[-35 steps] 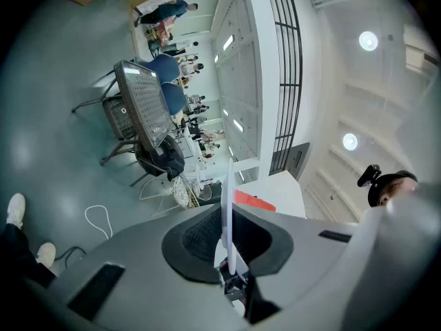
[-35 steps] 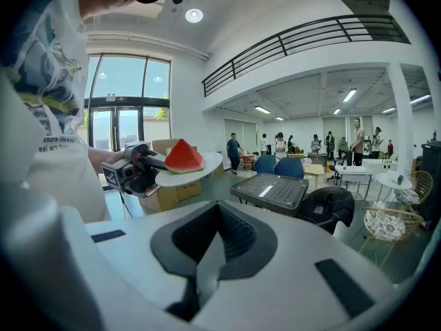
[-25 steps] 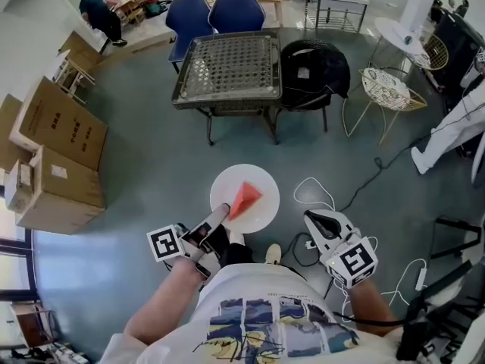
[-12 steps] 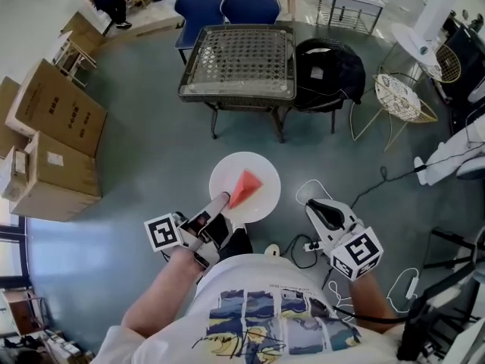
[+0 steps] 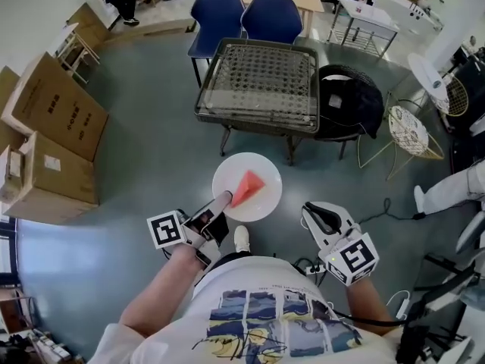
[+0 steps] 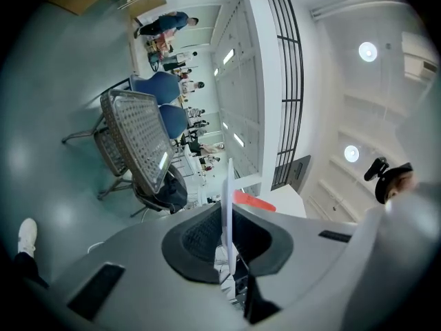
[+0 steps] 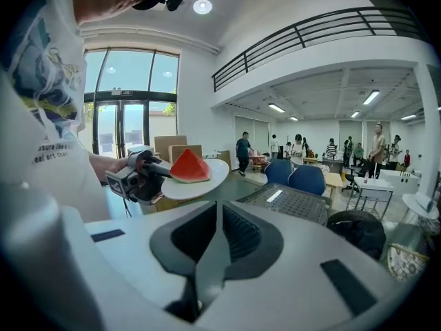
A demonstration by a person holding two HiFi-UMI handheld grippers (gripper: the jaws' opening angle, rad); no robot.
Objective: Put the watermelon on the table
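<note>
Fingers of the left gripper point(image 5: 222, 200) clamped the rim of the white plate point(image 5: 265, 203), watermelon wedge point(image 5: 247, 187) lying just beyond them; right gripper point(image 5: 312, 212) fingers pressed together, empty.

Head view steeply down over plate point(image 5: 265, 202); right gripper view faces it sideways; left view edge-on, close.

Smooth white plate point(image 5: 265, 203), perforated metal-looking table point(image 5: 261, 82), matt brown cardboard boxes point(image 5: 53, 112), smooth grey floor point(image 5: 151, 165)
</note>
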